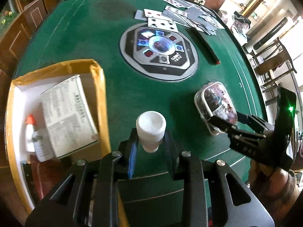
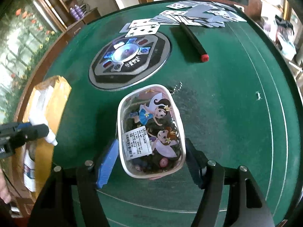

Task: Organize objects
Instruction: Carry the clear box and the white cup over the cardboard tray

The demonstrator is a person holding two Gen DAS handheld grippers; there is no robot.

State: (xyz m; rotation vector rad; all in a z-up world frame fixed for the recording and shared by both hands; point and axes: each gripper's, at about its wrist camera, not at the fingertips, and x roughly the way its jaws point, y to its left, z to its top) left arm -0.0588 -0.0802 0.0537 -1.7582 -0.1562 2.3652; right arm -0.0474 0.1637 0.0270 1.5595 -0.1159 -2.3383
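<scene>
My left gripper (image 1: 150, 141) is shut on a small white plastic bottle (image 1: 151, 127) and holds it above the green table, right of the yellow-rimmed cardboard box (image 1: 98, 94). It also shows in the right wrist view (image 2: 50, 136) with the bottle (image 2: 51, 139). My right gripper (image 2: 151, 158) is closed around a clear plastic case with cartoon fairy stickers (image 2: 151, 128); its pads touch both sides. In the left wrist view the case (image 1: 215, 107) lies on the table with the right gripper (image 1: 217, 123) at its near end.
The box holds a white carton (image 1: 68, 117) and an orange-capped bottle (image 1: 32, 132). A round control panel (image 1: 159, 51) sits mid-table. Playing cards (image 1: 181, 17) are scattered at the far side. A black marker with a red end (image 2: 193, 41) lies near them.
</scene>
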